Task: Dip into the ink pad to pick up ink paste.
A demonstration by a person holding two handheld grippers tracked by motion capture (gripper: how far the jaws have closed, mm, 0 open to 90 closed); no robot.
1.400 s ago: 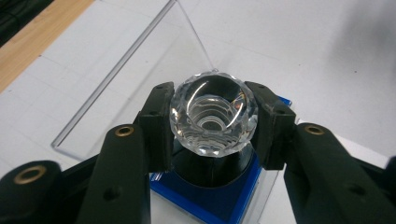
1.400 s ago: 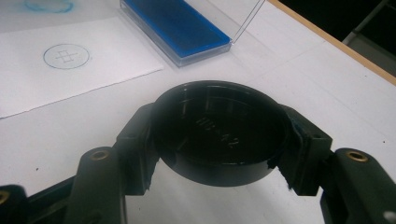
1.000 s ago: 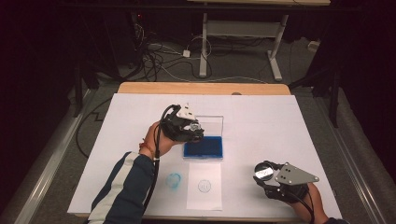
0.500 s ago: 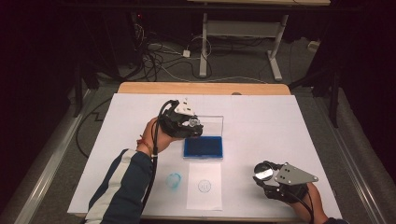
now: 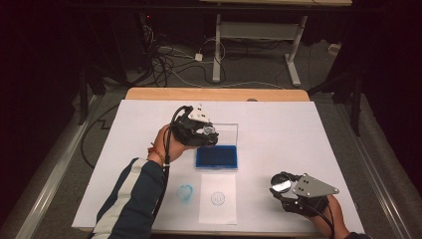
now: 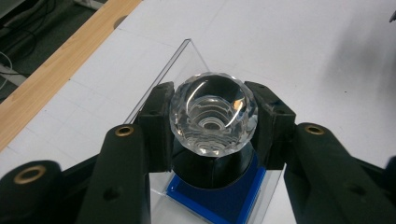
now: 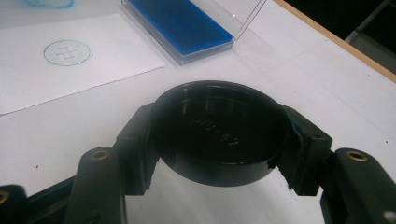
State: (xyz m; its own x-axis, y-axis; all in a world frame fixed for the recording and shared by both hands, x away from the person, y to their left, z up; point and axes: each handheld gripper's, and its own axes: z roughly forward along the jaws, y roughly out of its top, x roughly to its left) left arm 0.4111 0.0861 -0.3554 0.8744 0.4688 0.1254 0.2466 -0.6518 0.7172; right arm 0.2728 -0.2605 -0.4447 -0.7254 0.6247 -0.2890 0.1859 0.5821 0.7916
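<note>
Left gripper point(image 6: 212, 128) clamped on faceted clear-glass stamp knob point(image 6: 212, 116), above blue ink pad point(image 5: 216, 158) at tabletop point(image 5: 298, 129) centre. Right gripper point(image 7: 219, 140) clamped on round black cap point(image 7: 219, 128), 5 o'clock from pad.

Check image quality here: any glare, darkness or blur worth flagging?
High view: table bright, surroundings nearly black. Left gripper view: glare rings on the faceted clear knob, nearest jaw parts soft. Right gripper view: black cap so dark its embossed marking barely reads.
</note>
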